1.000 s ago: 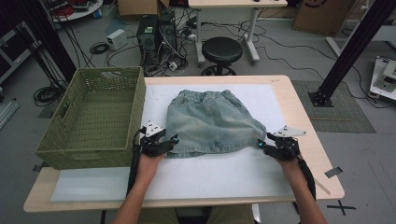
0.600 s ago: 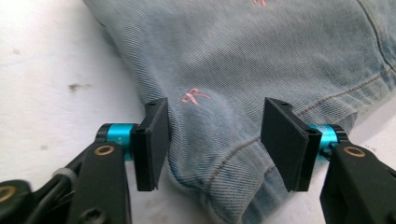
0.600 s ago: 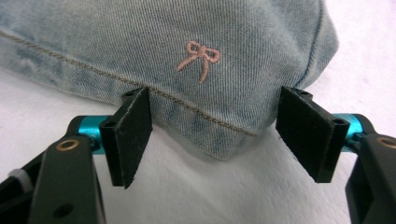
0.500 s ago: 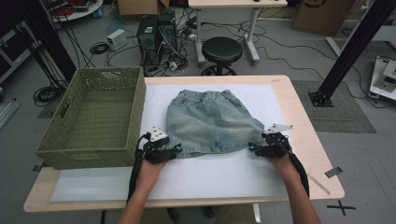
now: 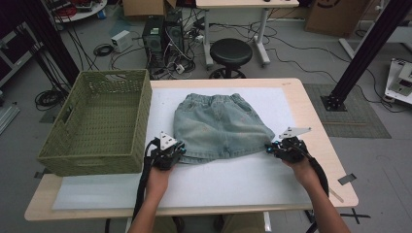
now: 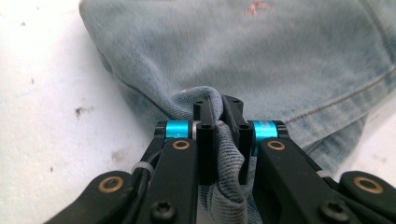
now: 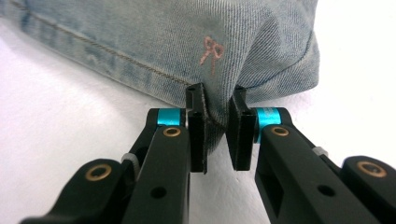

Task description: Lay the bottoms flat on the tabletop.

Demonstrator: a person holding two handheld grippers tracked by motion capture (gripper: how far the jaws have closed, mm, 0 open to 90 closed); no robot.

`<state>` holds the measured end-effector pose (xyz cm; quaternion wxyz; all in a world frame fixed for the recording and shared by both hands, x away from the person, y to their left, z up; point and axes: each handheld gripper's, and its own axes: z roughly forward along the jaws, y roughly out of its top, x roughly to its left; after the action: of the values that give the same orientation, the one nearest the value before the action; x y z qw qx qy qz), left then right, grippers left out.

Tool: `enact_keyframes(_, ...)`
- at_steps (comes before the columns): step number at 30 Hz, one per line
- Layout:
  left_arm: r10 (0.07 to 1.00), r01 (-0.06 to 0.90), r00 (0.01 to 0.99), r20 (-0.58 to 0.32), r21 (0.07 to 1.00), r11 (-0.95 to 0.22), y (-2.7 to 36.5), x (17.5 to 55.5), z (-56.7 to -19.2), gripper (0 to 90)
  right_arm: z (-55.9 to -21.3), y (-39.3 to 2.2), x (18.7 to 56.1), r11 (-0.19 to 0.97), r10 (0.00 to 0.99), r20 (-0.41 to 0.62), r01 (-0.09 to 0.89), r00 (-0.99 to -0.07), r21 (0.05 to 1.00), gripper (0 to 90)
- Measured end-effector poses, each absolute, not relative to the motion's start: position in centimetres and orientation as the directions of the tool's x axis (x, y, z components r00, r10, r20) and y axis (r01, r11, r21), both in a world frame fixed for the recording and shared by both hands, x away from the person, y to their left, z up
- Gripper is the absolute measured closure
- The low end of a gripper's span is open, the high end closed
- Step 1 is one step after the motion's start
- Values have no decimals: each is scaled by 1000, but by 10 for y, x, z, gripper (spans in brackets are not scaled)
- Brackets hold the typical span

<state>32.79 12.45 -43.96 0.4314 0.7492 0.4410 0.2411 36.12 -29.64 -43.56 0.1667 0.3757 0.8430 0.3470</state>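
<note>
— Where's the denim skirt (image 5: 221, 126)?
— Flat on my counter (image 5: 311, 104). My left gripper (image 6: 218, 122) and right gripper (image 7: 215, 112) have just closed, fingers (image 6: 205, 140) pinching its hem corners.

Pale denim skirt (image 5: 221, 126) flat on the white mat, waistband at the far end (hem corners bunched).

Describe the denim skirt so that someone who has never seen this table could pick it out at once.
Start at the wooden table with the white mat on it. Right of the green woven basket, in the middle of the mat, lies the denim skirt, flat, with its gathered waistband at the far side. It is the one piece of cloth there: faded light blue, with small pink bows stitched on it.
</note>
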Motion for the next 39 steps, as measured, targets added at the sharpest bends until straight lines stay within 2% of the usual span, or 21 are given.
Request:
enact_keyframes(8, 845, 383, 528, -81, 911, -152, 144, 324, -418, 842, -414, -293, 335, 462, 737, -18, 484, -676, 743, 817)
enact_keyframes(11, 842, 396, 536, -62, 899, -185, 143, 329, -420, 842, -409, -291, 331, 453, 748, -15, 494, -664, 742, 815)
enact_keyframes(16, 868, 405, 496, -1, 885, -230, 139, 336, -427, 842, -403, -286, 347, 382, 790, 26, 526, -612, 760, 791)
enact_keyframes(22, 882, 426, 471, 22, 870, -250, 137, 342, -435, 841, -412, -268, 382, 341, 843, 40, 590, -537, 732, 778)
enact_keyframes(25, 884, 428, 466, 37, 865, -262, 136, 343, -438, 840, -420, -258, 393, 328, 858, 45, 613, -511, 719, 719)
enact_keyframes(33, 886, 427, 461, 57, 861, -277, 134, 344, -440, 839, -431, -249, 404, 389, 862, -64, 578, -502, 717, 653)
enact_keyframes(39, 884, 426, 465, 55, 861, -278, 134, 345, -441, 837, -429, -259, 403, 336, 858, 9, 576, -513, 745, 597)
